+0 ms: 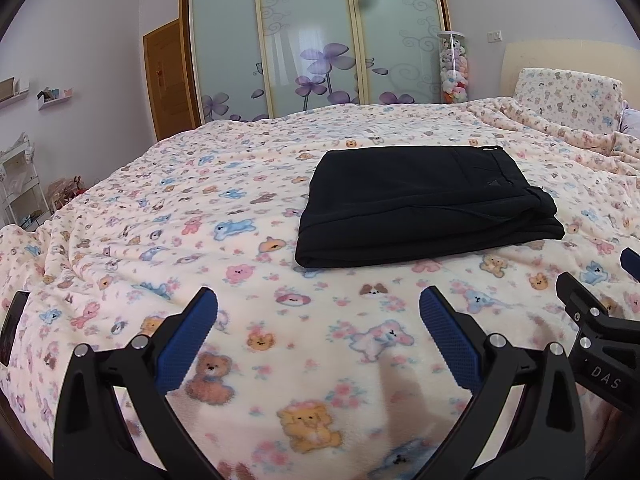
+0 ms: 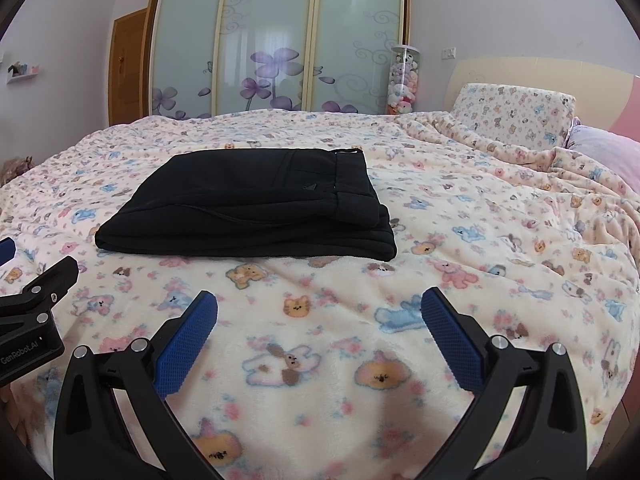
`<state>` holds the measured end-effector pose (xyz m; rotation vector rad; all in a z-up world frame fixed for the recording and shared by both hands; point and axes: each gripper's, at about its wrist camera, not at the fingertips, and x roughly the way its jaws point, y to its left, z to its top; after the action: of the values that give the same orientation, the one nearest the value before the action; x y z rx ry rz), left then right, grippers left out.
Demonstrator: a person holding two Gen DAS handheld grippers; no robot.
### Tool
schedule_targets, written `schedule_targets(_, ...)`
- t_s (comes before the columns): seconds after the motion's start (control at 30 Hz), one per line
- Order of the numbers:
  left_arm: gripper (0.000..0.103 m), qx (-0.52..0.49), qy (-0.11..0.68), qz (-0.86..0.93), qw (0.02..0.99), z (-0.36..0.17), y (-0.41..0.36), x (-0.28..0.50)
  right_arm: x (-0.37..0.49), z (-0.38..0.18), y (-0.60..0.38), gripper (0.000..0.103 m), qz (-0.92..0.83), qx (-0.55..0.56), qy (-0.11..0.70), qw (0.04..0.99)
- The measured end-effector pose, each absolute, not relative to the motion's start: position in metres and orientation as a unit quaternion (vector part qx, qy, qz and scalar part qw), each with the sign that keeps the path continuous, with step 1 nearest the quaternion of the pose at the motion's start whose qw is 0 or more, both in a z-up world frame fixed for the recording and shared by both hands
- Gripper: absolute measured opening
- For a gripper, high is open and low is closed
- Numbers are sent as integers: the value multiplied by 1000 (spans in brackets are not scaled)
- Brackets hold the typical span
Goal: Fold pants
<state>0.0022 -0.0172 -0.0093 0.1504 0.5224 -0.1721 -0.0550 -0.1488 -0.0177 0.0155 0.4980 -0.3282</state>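
Black pants (image 1: pixel 424 204) lie folded into a flat rectangular stack on the patterned blanket (image 1: pixel 200 208), waistband on top at the right. They also show in the right wrist view (image 2: pixel 256 208). My left gripper (image 1: pixel 318 300) is open and empty, held above the blanket short of the stack's near edge. My right gripper (image 2: pixel 319 300) is open and empty, also short of the stack. The right gripper shows at the right edge of the left wrist view (image 1: pixel 600 320); the left gripper shows at the left edge of the right wrist view (image 2: pixel 36 304).
The bed's blanket (image 2: pixel 480 216) bunches up at the right near a pillow (image 2: pixel 516 116). A sliding wardrobe (image 1: pixel 316 40) stands behind the bed. A tube of plush toys (image 1: pixel 452 68) stands by it. A dark phone (image 1: pixel 12 324) lies at the bed's left edge.
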Motion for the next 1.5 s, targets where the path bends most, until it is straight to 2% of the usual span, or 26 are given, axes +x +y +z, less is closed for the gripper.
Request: schedule_targets(1.5, 101, 84, 268, -101, 955, -11, -22, 3, -58, -22, -156, 102, -161, 11, 248, 955)
